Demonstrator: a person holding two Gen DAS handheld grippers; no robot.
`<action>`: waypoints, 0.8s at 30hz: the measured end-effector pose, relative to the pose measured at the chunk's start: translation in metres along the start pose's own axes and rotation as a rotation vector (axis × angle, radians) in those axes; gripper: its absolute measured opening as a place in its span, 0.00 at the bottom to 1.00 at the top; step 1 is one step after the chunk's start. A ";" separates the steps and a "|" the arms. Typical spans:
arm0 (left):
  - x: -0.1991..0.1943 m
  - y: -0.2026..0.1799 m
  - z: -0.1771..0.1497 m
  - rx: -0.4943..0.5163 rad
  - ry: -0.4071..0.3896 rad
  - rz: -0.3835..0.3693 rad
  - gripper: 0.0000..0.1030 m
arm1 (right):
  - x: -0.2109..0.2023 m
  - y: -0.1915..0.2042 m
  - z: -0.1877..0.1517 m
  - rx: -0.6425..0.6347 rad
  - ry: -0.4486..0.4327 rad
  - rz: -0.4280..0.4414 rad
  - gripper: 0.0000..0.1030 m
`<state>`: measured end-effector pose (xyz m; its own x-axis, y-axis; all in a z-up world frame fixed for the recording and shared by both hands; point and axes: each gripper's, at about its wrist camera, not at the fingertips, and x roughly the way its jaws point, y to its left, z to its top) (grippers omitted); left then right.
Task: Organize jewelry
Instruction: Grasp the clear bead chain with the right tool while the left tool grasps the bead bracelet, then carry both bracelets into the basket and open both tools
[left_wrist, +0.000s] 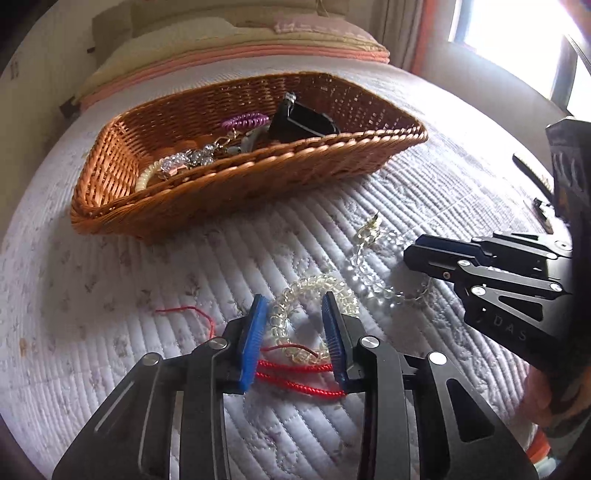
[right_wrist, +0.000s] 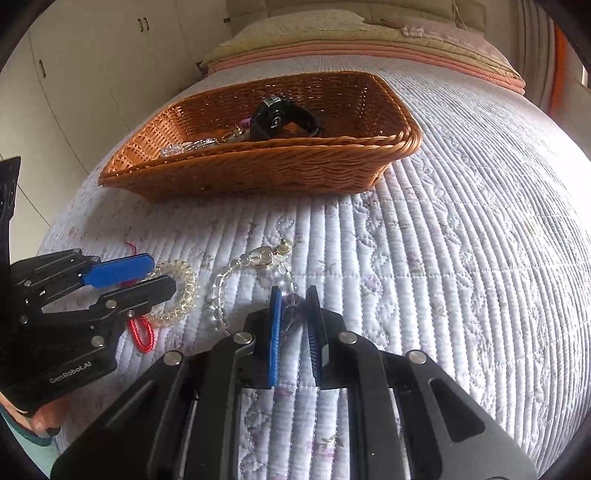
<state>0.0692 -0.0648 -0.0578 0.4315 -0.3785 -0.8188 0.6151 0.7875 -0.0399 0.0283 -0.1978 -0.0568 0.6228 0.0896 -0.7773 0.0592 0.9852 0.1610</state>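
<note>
My left gripper points down at the quilt. Its blue pads stand apart on either side of a clear coil bracelet and a red cord, and I see no squeeze on either. To its right, my right gripper is shut on a purple bead of a clear bead bracelet. That bracelet's gold clasp lies on the quilt. Behind both stands a brown wicker basket.
The basket holds a black watch, a purple coil tie, a cream coil and crystal pieces. Folded bedding lies at the bed's head. White cupboards stand to the left.
</note>
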 end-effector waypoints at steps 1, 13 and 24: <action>0.001 -0.002 0.000 0.008 -0.001 0.013 0.28 | 0.001 0.003 0.001 -0.011 -0.001 -0.011 0.12; -0.001 -0.015 0.002 0.007 -0.046 0.098 0.07 | 0.005 0.023 -0.005 -0.100 -0.054 -0.116 0.08; -0.042 -0.009 0.001 -0.071 -0.222 0.034 0.07 | -0.015 0.016 -0.009 -0.061 -0.106 -0.015 0.06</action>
<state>0.0462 -0.0565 -0.0230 0.5904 -0.4431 -0.6746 0.5531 0.8308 -0.0616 0.0132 -0.1823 -0.0483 0.7015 0.0624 -0.7099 0.0233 0.9936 0.1104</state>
